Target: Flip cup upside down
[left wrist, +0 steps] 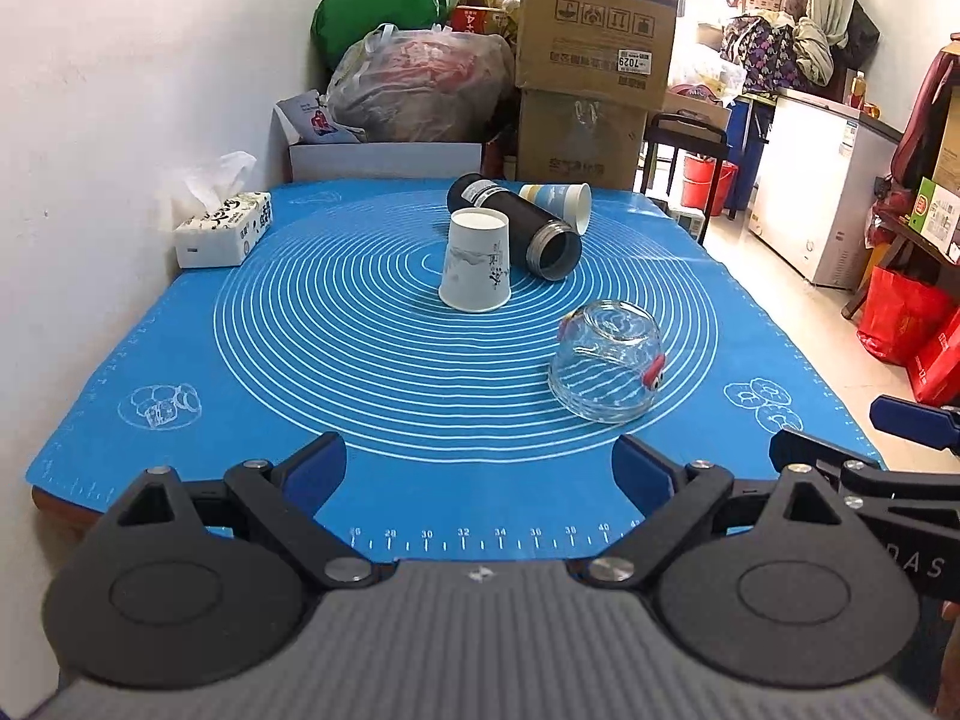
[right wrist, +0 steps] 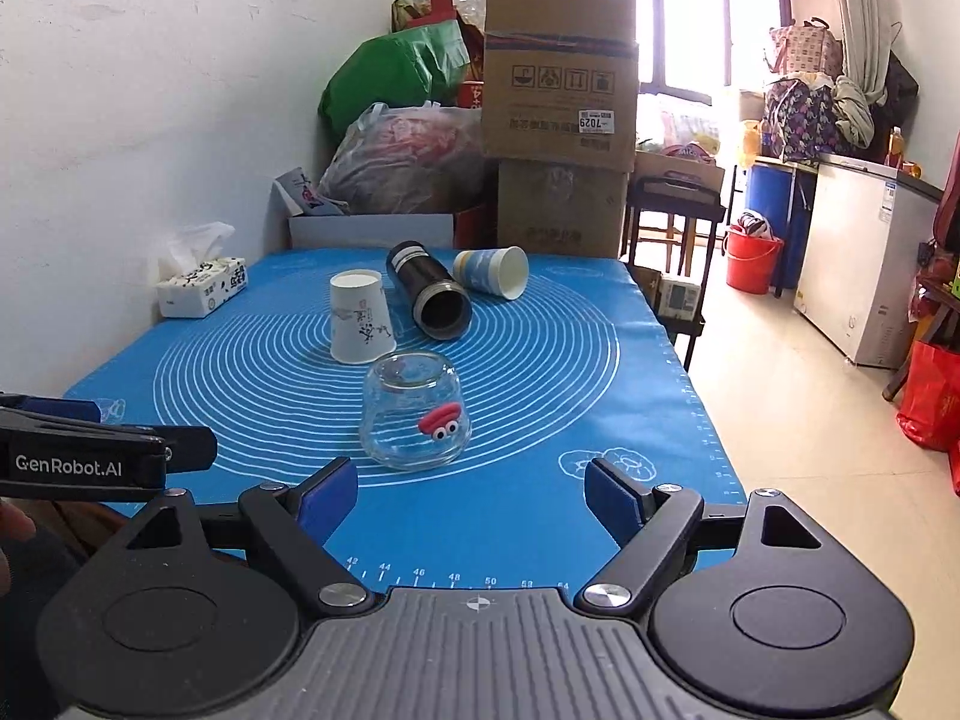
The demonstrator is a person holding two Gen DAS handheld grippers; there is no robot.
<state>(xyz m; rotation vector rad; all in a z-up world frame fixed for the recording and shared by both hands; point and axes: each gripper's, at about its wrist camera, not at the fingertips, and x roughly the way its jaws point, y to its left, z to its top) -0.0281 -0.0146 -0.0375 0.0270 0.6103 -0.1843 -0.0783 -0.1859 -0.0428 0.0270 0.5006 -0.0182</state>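
Note:
A clear glass cup (left wrist: 606, 363) (right wrist: 414, 414) with a red sticker stands upside down on the blue mat (left wrist: 300, 372) (right wrist: 540, 396). A white paper cup (left wrist: 476, 269) (right wrist: 359, 317) stands upside down behind it. A black flask (left wrist: 516, 227) (right wrist: 429, 290) and a blue-and-white paper cup (left wrist: 561, 204) (right wrist: 493, 272) lie on their sides at the back. My left gripper (left wrist: 478, 474) is open and empty near the front edge. My right gripper (right wrist: 472, 492) is open and empty, just in front of the glass cup.
A tissue box (left wrist: 223, 229) (right wrist: 201, 287) sits at the mat's left by the wall. Bags and cardboard boxes (left wrist: 591, 60) (right wrist: 558, 108) are piled behind the table. The floor drops off on the right, with a white freezer (right wrist: 864, 264) there.

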